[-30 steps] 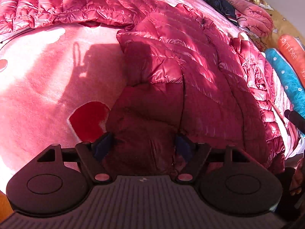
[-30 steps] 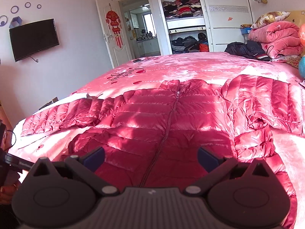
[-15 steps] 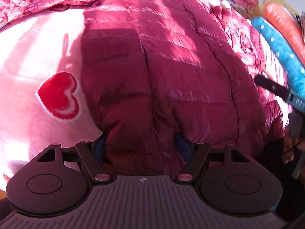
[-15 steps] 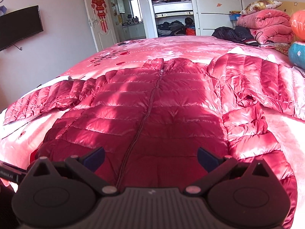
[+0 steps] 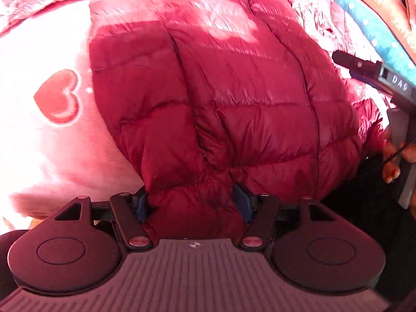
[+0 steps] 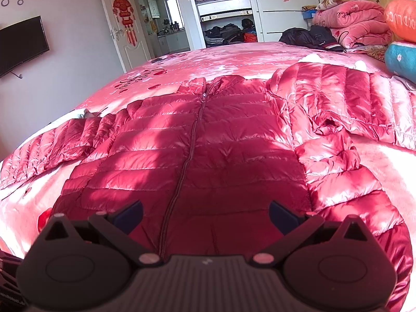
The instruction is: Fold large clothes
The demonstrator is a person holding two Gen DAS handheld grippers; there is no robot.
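So there's this big red puffer jacket lying zipped up and face-up across a pink bedspread with little hearts on it, filling most of the middle of the right wrist view, sleeves going out to the left and right edges. The hem is sitting at the bottom of the frame, closest to the person.

The left gripper is pointing steeply down at the hem corner at the bottom center of its own view. A bunched wad of jacket fabric is sitting between its blue pads, and the jaws have just been closing in on it. The fabric is puckering up right there and both pads are looking like they're touching it, so I'm calling that clamped on the jacket. A red heart on the bedspread is showing at middle left.

The right gripper is hanging over the lower middle of the jacket with its jaws standing wide apart, nothing between them, just the zipper running up the frame. In the left wrist view you can spot it at the far right edge, with the person's hand wrapping around the handle.

Folded blankets and pillows are piling up in the upper right.
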